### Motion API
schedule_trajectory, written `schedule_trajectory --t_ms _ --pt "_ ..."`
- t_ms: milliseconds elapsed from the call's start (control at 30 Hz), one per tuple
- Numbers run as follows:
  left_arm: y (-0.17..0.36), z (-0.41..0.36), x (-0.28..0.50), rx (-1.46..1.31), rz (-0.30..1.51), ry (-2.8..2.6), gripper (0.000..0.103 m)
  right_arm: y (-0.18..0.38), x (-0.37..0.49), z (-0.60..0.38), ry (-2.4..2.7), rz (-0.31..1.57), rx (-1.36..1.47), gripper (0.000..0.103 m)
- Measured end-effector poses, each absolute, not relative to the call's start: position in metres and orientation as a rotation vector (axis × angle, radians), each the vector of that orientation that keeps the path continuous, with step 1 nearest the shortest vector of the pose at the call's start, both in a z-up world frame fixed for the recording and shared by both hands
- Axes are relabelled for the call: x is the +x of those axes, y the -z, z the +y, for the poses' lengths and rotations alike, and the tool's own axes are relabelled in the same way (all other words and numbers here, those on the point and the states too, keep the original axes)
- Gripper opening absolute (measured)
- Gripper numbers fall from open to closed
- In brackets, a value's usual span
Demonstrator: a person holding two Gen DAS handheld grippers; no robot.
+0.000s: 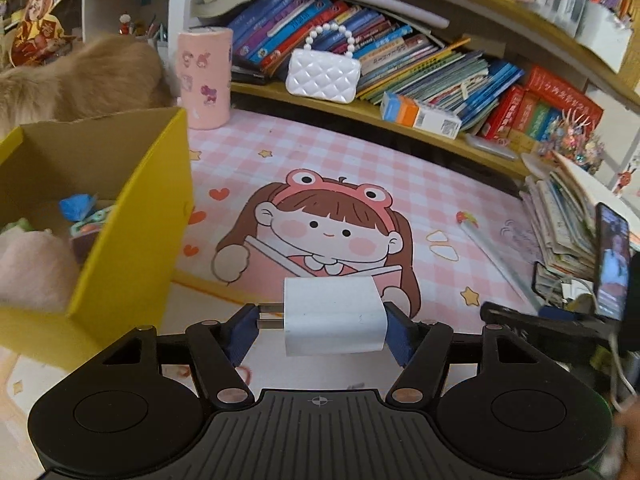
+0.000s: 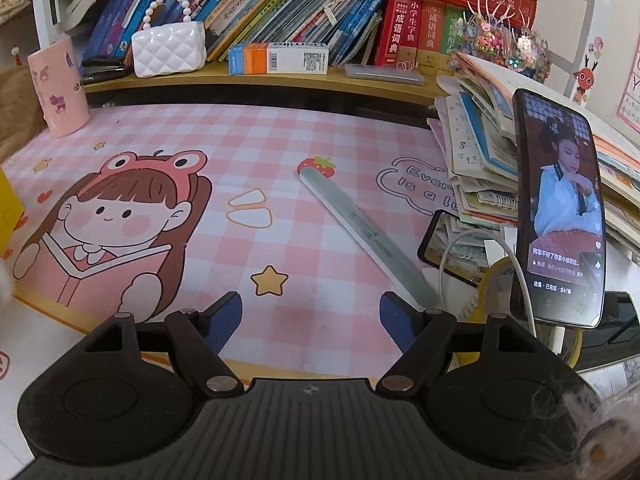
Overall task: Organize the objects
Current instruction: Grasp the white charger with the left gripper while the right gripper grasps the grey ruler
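Holding white charger [image 1: 334, 314] pinched in left gripper [image 1: 320, 320] jaws beside yellow box [image 1: 132, 240], partly filled. Right gripper [image 2: 311, 320] jaws spread, empty. Ruler [image 2: 360, 232] left on bench.

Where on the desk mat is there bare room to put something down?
Free: the wide checked stretch of the desk mat between the pink cup and the strawberry ruler, below the bookshelf. Also the patch under the open right tongs. Crowded: the right edge, with the paper stack, phone and cable.
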State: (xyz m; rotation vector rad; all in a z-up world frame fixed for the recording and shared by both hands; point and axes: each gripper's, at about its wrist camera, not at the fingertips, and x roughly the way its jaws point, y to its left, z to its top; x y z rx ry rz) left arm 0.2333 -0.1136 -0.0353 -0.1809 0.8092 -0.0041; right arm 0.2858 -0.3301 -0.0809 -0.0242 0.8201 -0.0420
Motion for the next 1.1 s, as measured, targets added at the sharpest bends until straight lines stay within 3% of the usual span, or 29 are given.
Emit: schedule_trajectory --t_ms 933,1100 --pt "0.015 -0.059 0.142 -0.22 0.769 -0.078 0.066 0.08 0.258 -0.314 0.079 0.788 -0.106 0.071" --pt "0.013 -0.058 0.14 -0.203 0.772 -0.073 0.066 0.086 0.29 -0.34 0.112 0.74 -0.138 0.055"
